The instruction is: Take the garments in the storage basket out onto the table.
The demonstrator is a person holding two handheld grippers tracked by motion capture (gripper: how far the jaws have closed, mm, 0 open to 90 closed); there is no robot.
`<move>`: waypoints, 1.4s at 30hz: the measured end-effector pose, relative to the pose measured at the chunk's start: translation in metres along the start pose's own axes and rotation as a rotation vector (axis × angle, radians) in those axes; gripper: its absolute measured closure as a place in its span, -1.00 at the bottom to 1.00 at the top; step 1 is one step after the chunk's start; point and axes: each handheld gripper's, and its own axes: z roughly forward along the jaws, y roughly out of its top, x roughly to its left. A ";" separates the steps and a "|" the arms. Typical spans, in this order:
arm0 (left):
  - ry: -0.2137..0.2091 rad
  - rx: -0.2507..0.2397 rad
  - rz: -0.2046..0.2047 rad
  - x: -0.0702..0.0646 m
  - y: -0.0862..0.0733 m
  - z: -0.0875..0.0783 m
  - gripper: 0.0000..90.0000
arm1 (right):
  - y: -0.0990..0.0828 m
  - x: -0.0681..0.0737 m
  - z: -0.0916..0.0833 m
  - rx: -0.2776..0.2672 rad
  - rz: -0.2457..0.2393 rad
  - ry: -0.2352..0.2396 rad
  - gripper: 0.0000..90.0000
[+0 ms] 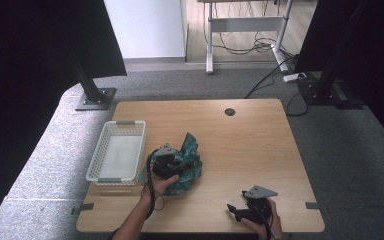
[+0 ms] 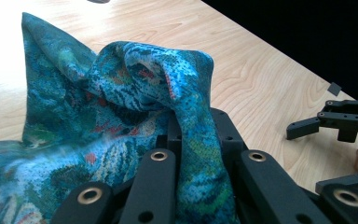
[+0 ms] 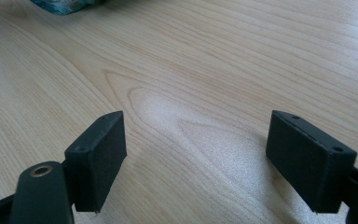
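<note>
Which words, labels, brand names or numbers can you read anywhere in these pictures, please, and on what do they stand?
None: no readable text in any view.
The cloth carries a blue-green woven pattern with red flecks, no lettering.
The white basket, the wooden table, the left gripper and the right gripper show no label or number.
The grey tape tabs at the table edge are blank.
</note>
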 end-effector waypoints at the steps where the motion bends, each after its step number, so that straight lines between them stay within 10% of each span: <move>1: -0.001 0.001 0.002 -0.001 0.000 0.001 0.78 | 0.000 0.000 0.000 0.000 0.000 0.000 -0.56; 42: -0.058 0.052 0.036 -0.027 0.002 0.068 0.78 | -0.001 0.000 -0.001 -0.001 0.000 0.003 -0.56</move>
